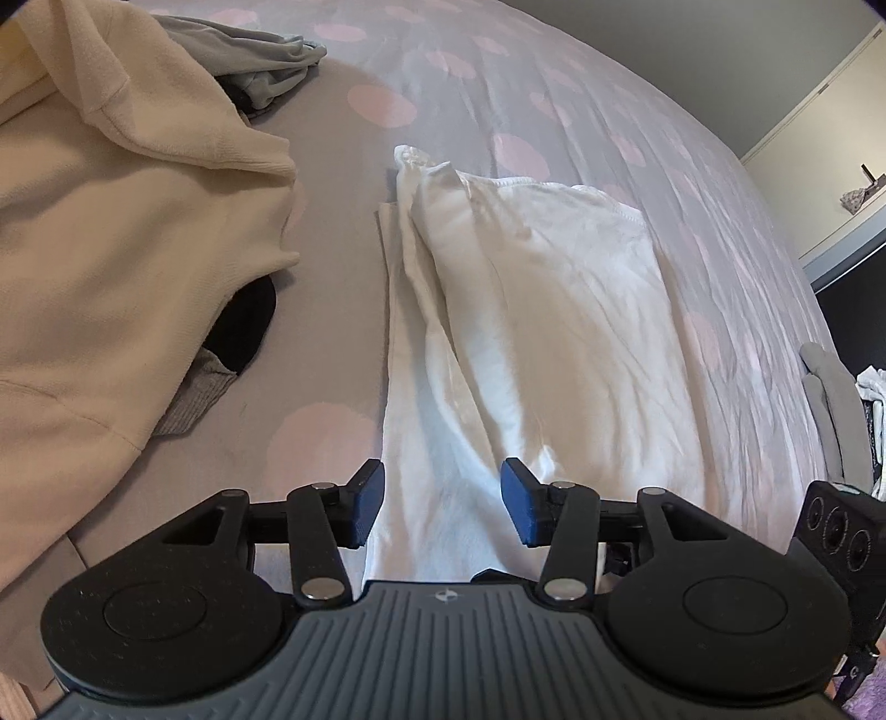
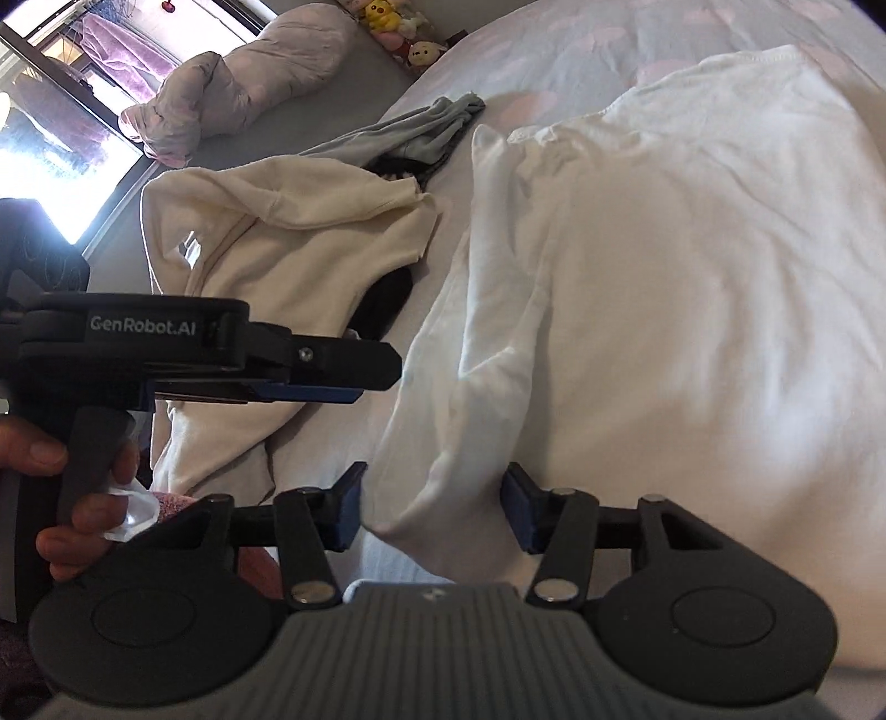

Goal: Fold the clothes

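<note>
A white t-shirt point(image 1: 542, 310) lies partly folded on the bed, one long side turned in. In the left wrist view my left gripper point(image 1: 443, 501) hovers over the shirt's near end, open, with cloth below the blue pads point(image 1: 368, 498) but not pinched. From the right wrist view the same white t-shirt point(image 2: 692, 288) fills the right half. A raised fold of its edge point(image 2: 437, 487) stands between the jaws of my right gripper point(image 2: 434, 504), which are apart and do not clamp it. My left gripper point(image 2: 376, 374) shows side-on at the left, held by a hand point(image 2: 50, 454).
A cream hoodie point(image 1: 111, 238) lies left of the shirt on the dotted grey bedspread point(image 1: 498, 99), with a black item point(image 1: 243, 327) and grey clothes point(image 1: 260, 61) peeking from under and behind it. A pillow point(image 2: 249, 94), plush toys point(image 2: 387, 22) and a window point(image 2: 50, 127) are beyond.
</note>
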Action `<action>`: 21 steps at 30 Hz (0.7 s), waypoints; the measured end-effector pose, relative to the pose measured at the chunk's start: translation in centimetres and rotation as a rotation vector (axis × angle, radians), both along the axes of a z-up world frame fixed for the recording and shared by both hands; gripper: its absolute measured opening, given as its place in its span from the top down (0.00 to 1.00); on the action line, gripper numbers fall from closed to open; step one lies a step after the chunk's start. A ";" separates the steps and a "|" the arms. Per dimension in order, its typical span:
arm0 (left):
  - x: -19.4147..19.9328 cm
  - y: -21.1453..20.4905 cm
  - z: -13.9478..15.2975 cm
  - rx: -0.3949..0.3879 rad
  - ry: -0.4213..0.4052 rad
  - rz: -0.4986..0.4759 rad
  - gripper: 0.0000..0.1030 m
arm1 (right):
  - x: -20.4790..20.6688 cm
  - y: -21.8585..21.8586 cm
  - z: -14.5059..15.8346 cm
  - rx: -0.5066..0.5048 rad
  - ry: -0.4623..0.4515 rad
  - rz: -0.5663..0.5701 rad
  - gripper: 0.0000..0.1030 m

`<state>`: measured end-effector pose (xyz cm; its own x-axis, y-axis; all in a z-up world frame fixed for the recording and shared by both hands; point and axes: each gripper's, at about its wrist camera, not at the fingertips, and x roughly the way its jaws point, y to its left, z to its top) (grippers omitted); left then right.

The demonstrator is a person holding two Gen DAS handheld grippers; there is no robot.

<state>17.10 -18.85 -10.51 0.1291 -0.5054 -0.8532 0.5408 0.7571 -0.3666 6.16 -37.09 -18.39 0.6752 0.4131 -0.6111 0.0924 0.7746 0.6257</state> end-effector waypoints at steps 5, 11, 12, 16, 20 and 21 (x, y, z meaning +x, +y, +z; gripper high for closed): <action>0.0 0.2 0.0 -0.006 0.011 0.017 0.52 | 0.7 1.6 -0.4 0.064 -0.022 0.075 0.45; -0.3 0.4 0.1 0.007 0.025 0.026 0.52 | -0.3 1.3 0.5 0.035 -0.041 0.083 0.45; -0.4 0.3 0.1 0.008 0.033 0.018 0.51 | -0.8 0.9 0.9 0.014 -0.047 0.081 0.45; -1.3 -0.4 0.1 0.061 0.055 -0.048 0.50 | -2.9 -0.6 2.3 -0.110 -0.052 0.060 0.45; -1.5 -1.3 -0.8 0.122 0.093 -0.103 0.54 | -5.0 -2.0 2.6 -0.176 -0.037 0.031 0.43; -1.4 -1.5 -1.2 0.135 0.105 -0.114 0.55 | -5.5 -2.4 2.6 -0.193 -0.033 0.024 0.42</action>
<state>15.67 -20.36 -11.70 -0.0158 -0.3916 -0.9200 0.5900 0.7392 -0.3247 0.69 -39.46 -15.76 0.6876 0.3068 -0.6581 0.0543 0.8821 0.4679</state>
